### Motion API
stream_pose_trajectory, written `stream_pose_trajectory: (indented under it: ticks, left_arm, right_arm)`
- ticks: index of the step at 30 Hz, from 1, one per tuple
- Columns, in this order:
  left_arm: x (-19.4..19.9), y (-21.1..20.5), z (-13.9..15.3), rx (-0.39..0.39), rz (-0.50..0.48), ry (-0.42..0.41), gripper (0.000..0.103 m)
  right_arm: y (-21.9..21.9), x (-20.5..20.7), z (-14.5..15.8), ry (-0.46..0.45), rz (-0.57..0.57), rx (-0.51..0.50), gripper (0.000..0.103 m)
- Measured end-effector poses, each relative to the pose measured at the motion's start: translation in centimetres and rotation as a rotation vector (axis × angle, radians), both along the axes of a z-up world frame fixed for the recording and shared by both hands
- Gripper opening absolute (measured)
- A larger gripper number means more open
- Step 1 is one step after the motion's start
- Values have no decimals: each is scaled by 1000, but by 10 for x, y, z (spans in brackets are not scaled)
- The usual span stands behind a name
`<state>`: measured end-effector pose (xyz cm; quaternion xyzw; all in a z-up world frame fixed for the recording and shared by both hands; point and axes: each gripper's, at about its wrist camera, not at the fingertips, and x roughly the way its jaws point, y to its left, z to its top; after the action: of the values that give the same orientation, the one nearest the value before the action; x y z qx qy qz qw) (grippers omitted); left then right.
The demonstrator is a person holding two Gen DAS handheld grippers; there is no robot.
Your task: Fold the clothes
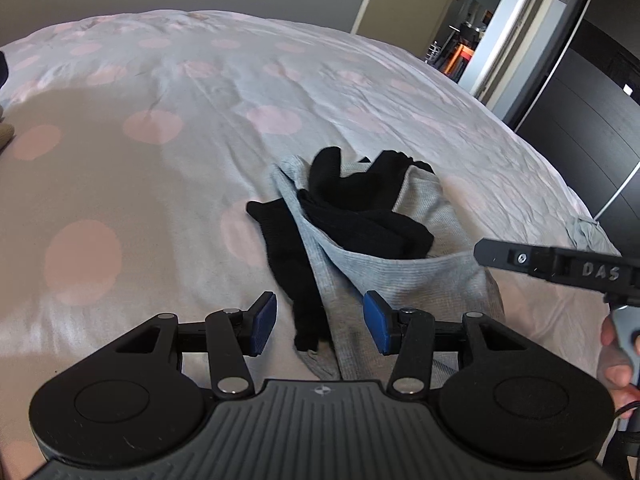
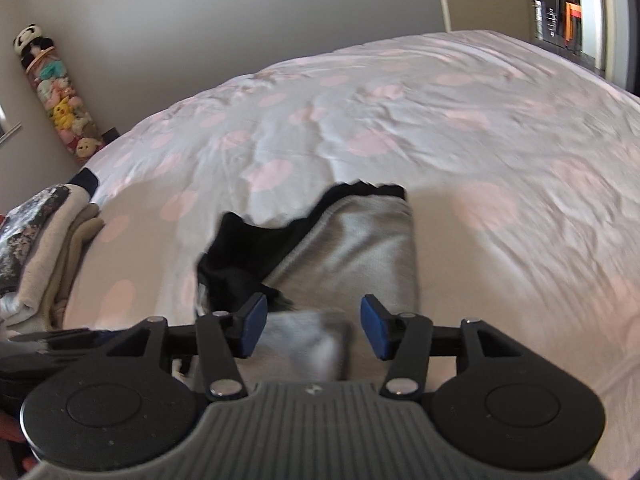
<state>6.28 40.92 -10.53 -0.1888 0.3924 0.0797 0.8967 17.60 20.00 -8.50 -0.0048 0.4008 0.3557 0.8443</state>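
Observation:
A light grey ribbed garment (image 1: 404, 276) lies crumpled on the bed with black clothing (image 1: 360, 204) bunched on top and a black strip (image 1: 292, 264) trailing toward me. My left gripper (image 1: 320, 324) hovers open just above the near end of that strip, nothing between its blue pads. In the right wrist view the same grey garment (image 2: 360, 248) and black clothing (image 2: 240, 248) sit right ahead. My right gripper (image 2: 314, 328) is open over a grey fold, holding nothing. The right gripper's black body (image 1: 560, 268) shows at the right of the left wrist view, held by a hand (image 1: 618, 356).
The bed cover (image 1: 180, 140) is pale grey with pink dots and spreads wide on all sides. A stack of folded clothes (image 2: 44, 248) sits at the bed's left edge. A column of plush toys (image 2: 60, 96) stands in the corner. A dark wardrobe (image 1: 592, 112) and doorway lie right.

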Motion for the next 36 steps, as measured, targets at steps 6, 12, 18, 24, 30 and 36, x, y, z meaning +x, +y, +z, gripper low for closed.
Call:
stream_pose_trajectory:
  ticks: [6,12,18,24,30,36]
  left_arm:
    - [1,-3,-3,-13,-15,15,46]
    - [-4,9,1,-5,29,20,46]
    - [-13,19,8,-36,68,5,46]
    - [-14,16,5,-47,56,19,46]
    - [-19,-1,-4,-68,10,48,50]
    - [-24,-18,-13,-89,-35,78,50]
  right_arm:
    - [-3,-10,-16,14,71,74,9]
    - [3,-50,-4,-77,187,124,5]
    - [20,-99,-12,-133,355,50,5]
    - [26,-113,-38,-118,387,-30,5]
    - [23,-118,-43,-80,440,-2,12]
    - [-2,-127,-32,-190,363,-25,31]
